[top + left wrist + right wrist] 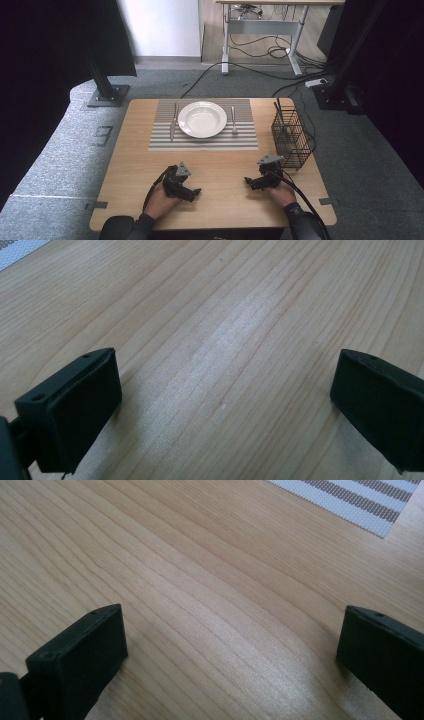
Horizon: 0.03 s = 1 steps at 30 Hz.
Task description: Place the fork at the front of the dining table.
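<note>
High view: a white plate (202,119) is centred on a striped placemat (165,140), knife (173,124) left, fork (233,120) right; judged stiff, breakable, best gripped at the rim. 2 empty grippers, left gripper (196,192) and right gripper (248,180), are held wide apart

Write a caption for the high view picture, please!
Two open grippers rest near a set plate, knife and fork.

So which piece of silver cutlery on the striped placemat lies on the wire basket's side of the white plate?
The silver fork, right of the white round plate; the silver knife lies on its far side from the black wire basket.
</note>
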Available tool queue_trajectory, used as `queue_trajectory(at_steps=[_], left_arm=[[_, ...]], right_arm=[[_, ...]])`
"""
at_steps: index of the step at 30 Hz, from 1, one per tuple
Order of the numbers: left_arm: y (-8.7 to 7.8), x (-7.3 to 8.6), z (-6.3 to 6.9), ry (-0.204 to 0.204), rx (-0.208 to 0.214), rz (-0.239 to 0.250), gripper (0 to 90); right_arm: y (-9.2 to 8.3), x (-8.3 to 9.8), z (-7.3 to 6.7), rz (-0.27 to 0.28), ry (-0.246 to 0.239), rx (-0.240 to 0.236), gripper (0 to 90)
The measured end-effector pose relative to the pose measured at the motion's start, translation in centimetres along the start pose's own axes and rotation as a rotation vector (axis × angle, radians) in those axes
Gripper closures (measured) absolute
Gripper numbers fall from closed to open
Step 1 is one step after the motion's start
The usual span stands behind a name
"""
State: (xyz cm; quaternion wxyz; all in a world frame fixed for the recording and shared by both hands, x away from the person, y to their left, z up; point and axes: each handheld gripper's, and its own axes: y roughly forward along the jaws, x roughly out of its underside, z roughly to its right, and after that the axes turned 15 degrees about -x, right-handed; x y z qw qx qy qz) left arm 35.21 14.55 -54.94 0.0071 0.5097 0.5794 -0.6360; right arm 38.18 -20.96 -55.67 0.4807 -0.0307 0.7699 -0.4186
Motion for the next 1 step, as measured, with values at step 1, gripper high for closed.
queue_trajectory(at_steps=[1], left_arm=[[0.0,0.0,0.0,0.0,0.0,0.0,0.0]], right_arm=[[0.0,0.0,0.0,0.0,0.0,0.0,0.0]])
